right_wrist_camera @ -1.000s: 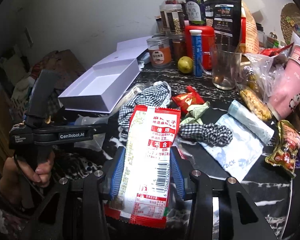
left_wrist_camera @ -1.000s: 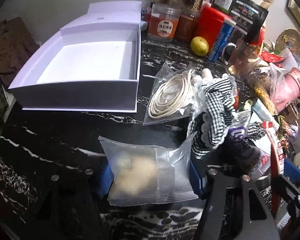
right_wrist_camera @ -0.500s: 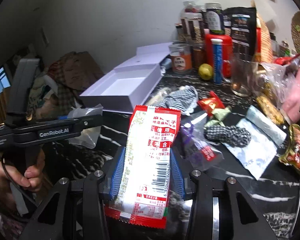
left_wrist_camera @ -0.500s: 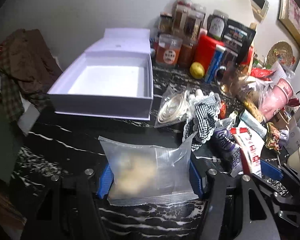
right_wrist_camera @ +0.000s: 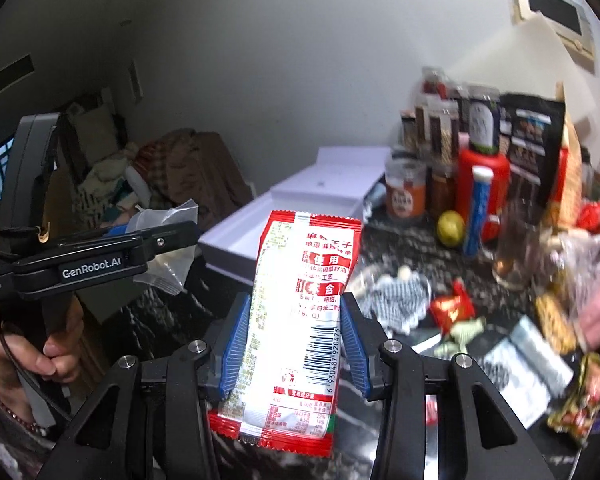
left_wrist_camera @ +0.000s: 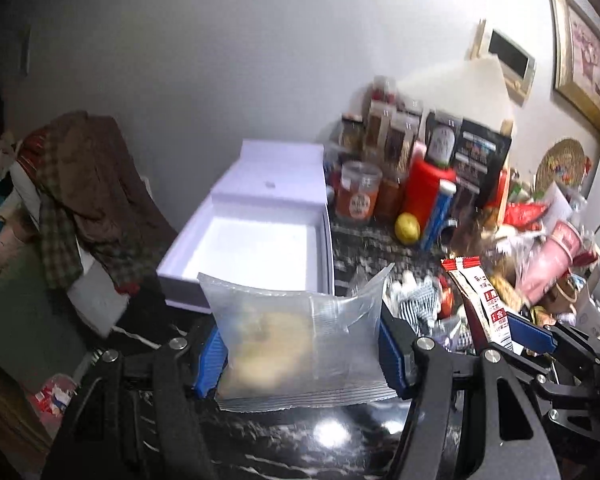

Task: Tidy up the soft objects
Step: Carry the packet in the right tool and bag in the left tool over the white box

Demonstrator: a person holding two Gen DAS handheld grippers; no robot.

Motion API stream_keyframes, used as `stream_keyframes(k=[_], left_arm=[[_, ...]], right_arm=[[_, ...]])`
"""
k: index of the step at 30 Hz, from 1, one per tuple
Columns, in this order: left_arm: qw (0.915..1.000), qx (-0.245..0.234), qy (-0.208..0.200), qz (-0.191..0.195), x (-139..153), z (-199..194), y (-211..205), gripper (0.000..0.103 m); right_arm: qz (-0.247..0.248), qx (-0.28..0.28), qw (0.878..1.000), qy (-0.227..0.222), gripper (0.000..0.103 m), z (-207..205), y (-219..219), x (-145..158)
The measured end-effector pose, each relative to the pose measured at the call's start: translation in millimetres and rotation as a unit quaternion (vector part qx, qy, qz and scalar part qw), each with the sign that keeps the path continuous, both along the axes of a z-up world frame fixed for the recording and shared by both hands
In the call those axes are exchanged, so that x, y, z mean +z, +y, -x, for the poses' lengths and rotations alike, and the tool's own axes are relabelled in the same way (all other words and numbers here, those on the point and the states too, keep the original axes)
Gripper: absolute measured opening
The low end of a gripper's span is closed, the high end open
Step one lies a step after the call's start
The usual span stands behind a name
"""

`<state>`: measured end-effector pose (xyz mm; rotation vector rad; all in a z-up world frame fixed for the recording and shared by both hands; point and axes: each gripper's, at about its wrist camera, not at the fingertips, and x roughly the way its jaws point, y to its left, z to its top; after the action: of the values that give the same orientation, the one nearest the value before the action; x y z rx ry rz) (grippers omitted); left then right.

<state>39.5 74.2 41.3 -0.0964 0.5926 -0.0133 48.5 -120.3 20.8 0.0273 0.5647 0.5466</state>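
Note:
My left gripper (left_wrist_camera: 300, 344) is shut on a clear plastic packet (left_wrist_camera: 296, 340) with a pale yellow lump inside, held above the black marble table. An open white box (left_wrist_camera: 256, 248) lies just beyond it. My right gripper (right_wrist_camera: 294, 344) is shut on a red and white snack packet (right_wrist_camera: 300, 320), held upright above the table. The white box (right_wrist_camera: 300, 200) lies ahead of it, to the left. The left gripper (right_wrist_camera: 156, 240) with its clear packet shows at the left of the right wrist view. The red and white packet (left_wrist_camera: 484, 300) shows at the right of the left wrist view.
Jars, a red canister (left_wrist_camera: 428, 192), a lemon (left_wrist_camera: 407, 229) and a blue tube (left_wrist_camera: 438, 216) stand at the back. A checked cloth (right_wrist_camera: 396, 300), wrappers and bags litter the table's right side. Clothes (left_wrist_camera: 84, 188) are heaped on a chair at left.
Both grippers have risen and tilted up with their packets held. The table clutter now sits lower and farther off in both views, and more of the wall shows.

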Motion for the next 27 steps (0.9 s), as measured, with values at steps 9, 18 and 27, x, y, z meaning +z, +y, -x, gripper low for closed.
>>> stream_keyframes(k=[9,18,27], left_arm=[[0.999,0.011,-0.042,-0.01,26,-13,13,0.063],[0.9981,0.014,-0.059,-0.011,36,-43,29,0.063],[0.9977,0.006,-0.067,-0.008,39,-93,44,0.063]], right_arm=[[-0.013,0.015,0.999,-0.034,0.044,-25,14,25],[-0.015,0.019,0.999,-0.034,0.044,-64,30,34],[-0.018,0.015,0.999,-0.031,0.044,-115,47,30]])
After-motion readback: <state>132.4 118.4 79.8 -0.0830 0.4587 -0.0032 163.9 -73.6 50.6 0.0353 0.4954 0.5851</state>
